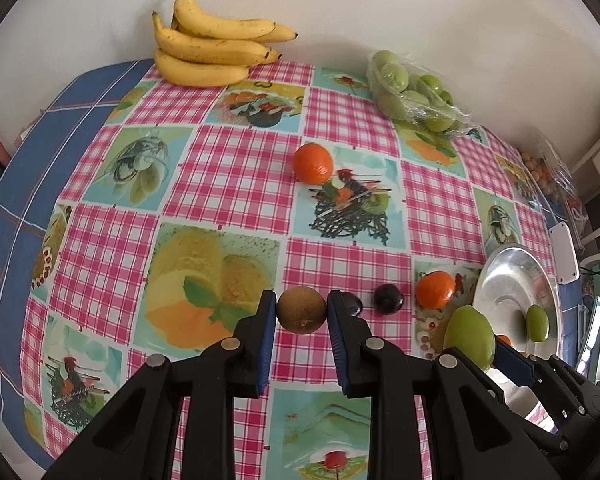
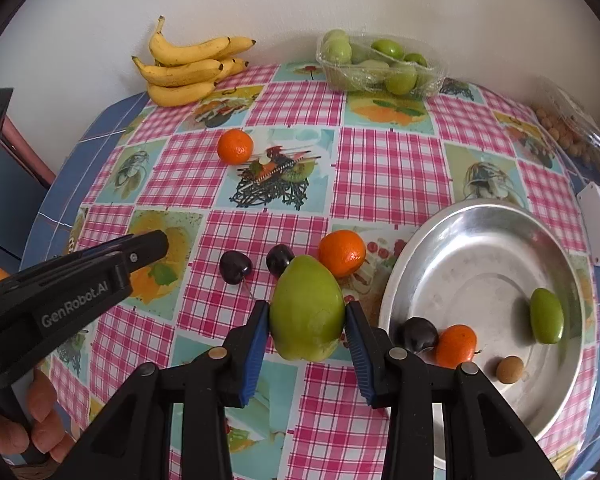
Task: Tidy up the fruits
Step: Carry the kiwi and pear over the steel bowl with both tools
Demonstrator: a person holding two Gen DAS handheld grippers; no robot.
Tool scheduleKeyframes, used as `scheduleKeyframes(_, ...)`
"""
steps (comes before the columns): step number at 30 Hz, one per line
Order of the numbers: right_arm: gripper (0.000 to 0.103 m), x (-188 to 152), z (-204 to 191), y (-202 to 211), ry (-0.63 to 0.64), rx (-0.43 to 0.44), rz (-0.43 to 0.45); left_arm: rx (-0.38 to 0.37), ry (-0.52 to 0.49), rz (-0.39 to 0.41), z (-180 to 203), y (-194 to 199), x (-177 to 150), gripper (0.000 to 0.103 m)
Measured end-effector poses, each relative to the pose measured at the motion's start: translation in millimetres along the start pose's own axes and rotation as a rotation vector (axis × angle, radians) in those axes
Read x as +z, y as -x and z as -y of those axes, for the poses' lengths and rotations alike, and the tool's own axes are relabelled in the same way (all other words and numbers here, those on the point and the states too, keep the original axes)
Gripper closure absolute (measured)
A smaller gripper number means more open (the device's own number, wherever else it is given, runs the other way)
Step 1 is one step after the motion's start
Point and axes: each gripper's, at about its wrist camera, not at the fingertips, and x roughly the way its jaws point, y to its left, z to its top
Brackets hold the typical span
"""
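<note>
the left gripper (image 1: 302, 312) clenched a kiwi (image 1: 302, 310) over the tablecloth (image 1: 228, 184); the right gripper (image 2: 306, 316) gripped a green fruit (image 2: 307, 309), with the metal plate (image 2: 480, 240) at its 3 o'clock.

We saw left gripper (image 1: 302, 308): black frame, blue ribbed pads, silver pivot screws, white "GenRobot.AI" lettering; bare-skinned hand (image 2: 32, 424) behind.

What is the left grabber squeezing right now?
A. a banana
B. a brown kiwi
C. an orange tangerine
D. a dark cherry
B. In the left wrist view, the left gripper has its two blue pads pressed on either side of the brown kiwi.
</note>
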Motion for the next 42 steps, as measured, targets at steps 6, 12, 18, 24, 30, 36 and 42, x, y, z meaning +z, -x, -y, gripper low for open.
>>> scheduleKeyframes(6,0.062,2,9,4,-0.021,0.001,0.007,-0.019,-0.032,0.011,17,4,1,0.076)
scheduleKeyframes(12,0.062,2,35,11,-0.086,-0.03,0.016,-0.062,-0.091,0.002,46,2,-2,0.076)
scheduleKeyframes(18,0.062,3,68,13,-0.162,-0.065,0.017,-0.105,-0.159,-0.001,81,-1,-3,0.076)
scheduleKeyframes(24,0.062,0,103,13,-0.254,-0.086,0.013,-0.146,-0.214,-0.001,112,-6,-2,0.076)
scheduleKeyframes(30,0.062,-5,138,14,-0.34,-0.114,0.011,-0.186,-0.279,-0.001,147,-11,-2,0.076)
scheduleKeyframes(36,0.062,-11,160,10,-0.392,-0.139,-0.003,-0.191,-0.331,-0.022,172,-24,-7,0.076)
scheduleKeyframes(42,0.062,-19,173,-3,-0.436,-0.139,-0.041,-0.177,-0.355,-0.056,178,-41,-13,0.076)
